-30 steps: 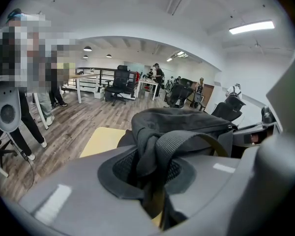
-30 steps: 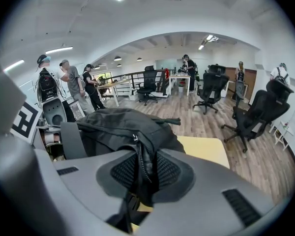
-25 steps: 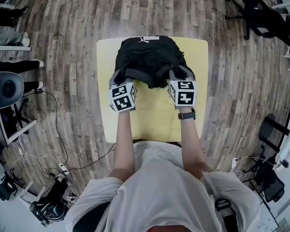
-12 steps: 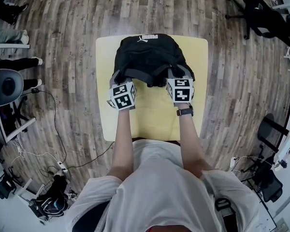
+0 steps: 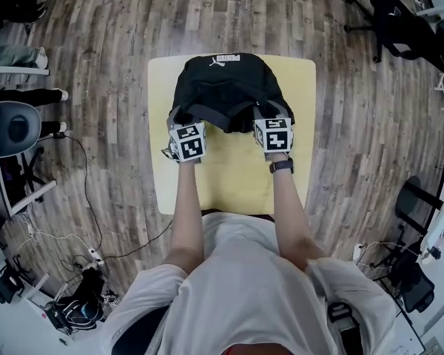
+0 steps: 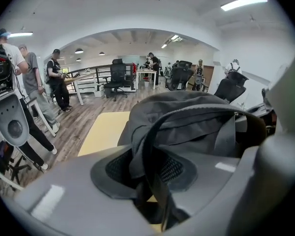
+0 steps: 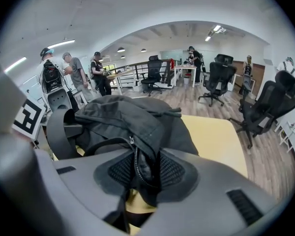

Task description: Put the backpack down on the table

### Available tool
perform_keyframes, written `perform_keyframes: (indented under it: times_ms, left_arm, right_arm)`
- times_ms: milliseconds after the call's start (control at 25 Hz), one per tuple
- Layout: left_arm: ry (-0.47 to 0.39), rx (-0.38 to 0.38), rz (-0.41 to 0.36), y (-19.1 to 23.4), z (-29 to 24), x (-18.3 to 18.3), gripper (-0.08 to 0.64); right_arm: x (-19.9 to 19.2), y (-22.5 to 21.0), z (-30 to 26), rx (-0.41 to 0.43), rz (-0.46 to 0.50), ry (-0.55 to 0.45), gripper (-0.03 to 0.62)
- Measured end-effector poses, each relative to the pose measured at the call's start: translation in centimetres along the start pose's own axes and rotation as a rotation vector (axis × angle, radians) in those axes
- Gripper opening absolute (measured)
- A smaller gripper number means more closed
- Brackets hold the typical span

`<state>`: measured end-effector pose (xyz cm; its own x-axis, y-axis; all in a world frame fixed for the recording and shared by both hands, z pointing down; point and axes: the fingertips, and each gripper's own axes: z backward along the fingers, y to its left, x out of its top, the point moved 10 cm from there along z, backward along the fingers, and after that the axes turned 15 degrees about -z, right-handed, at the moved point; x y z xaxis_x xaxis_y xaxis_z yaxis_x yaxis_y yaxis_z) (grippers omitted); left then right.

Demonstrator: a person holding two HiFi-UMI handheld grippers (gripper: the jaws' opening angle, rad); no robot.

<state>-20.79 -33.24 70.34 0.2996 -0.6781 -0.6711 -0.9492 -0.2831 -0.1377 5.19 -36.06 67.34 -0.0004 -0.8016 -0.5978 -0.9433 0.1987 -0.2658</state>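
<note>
A black backpack [image 5: 222, 87] rests on the far half of the yellow table [image 5: 237, 176]. My left gripper [image 5: 177, 117] is at its near left corner, and my right gripper [image 5: 271, 111] at its near right corner. In the left gripper view the jaws [image 6: 150, 181] are opening, with a black strap and a fold of grey fabric [image 6: 187, 127] still touching both pads. In the right gripper view the jaws [image 7: 142, 176] are opening too, and a zippered fold of the backpack [image 7: 137, 127] fills the narrow gap between the pads.
Wood floor surrounds the table. Black office chairs [image 5: 407, 21] stand at the far right and another chair [image 5: 11, 132] at the left. People's legs [image 5: 22, 98] show at the left edge. A cable [image 5: 89, 198] trails across the floor on the left.
Both grippers have sunk and moved slightly away from me with the backpack, which now lies lower and flatter on the table. Both stay on its near corners.
</note>
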Motion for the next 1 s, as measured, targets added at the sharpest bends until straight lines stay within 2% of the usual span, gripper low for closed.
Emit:
perform_keyframes:
  times_ms: [120,240,440,640,840,1000]
  left_arm:
    - [0.006,-0.001,-0.002,0.2,-0.1,0.0,0.119]
    - [0.002,-0.028,0.014,0.6,0.6,-0.1,0.182]
    - [0.017,-0.086,0.013,1.1,2.9,-0.8,0.258]
    - [-0.020,-0.080,0.046,1.2,6.2,-0.8,0.276]
    - [-0.069,-0.057,0.056,0.4,9.5,-0.3,0.279]
    - [-0.148,-0.052,0.064,-0.8,12.4,0.7,0.279]
  right_arm:
    - [0.1,-0.3,0.4,0.026,0.002,-0.016,0.127]
    - [0.3,-0.4,1.0,0.049,-0.003,-0.030,0.149]
    - [0.4,-0.6,2.8,0.077,-0.012,-0.079,0.227]
    - [0.2,-0.1,5.8,0.041,-0.023,-0.180,0.259]
    - [0.2,1.0,8.9,0.075,0.001,-0.237,0.261]
    - [0.0,2.0,11.8,0.099,0.029,-0.287,0.261]
